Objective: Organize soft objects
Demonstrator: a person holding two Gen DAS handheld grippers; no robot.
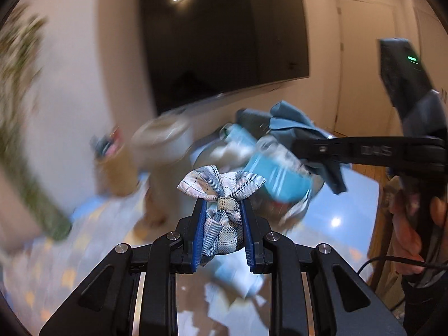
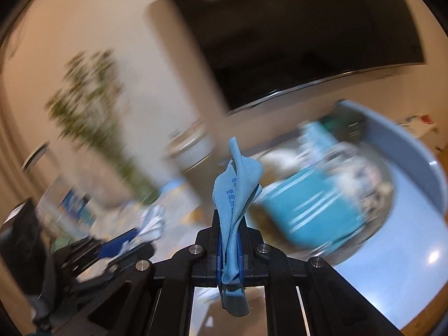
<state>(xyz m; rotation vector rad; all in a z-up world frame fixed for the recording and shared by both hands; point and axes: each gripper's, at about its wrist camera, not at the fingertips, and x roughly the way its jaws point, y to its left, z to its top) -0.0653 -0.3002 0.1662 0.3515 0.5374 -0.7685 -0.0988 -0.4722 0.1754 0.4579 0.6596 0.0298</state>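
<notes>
The left gripper [image 1: 223,210] clamps a blue-and-white plaid fabric bundle [image 1: 221,196], knotted at the middle, its bow-like end fanning out above the blue pads. The right gripper [image 2: 230,224] pinches a thin light blue cloth [image 2: 236,184] printed with dark characters, its free end standing above the fingertips. Both are held above a pale blue table [image 2: 406,224], where a blurred heap of teal and grey soft items [image 1: 268,162] lies beneath a dark wall-mounted screen [image 1: 224,36].
</notes>
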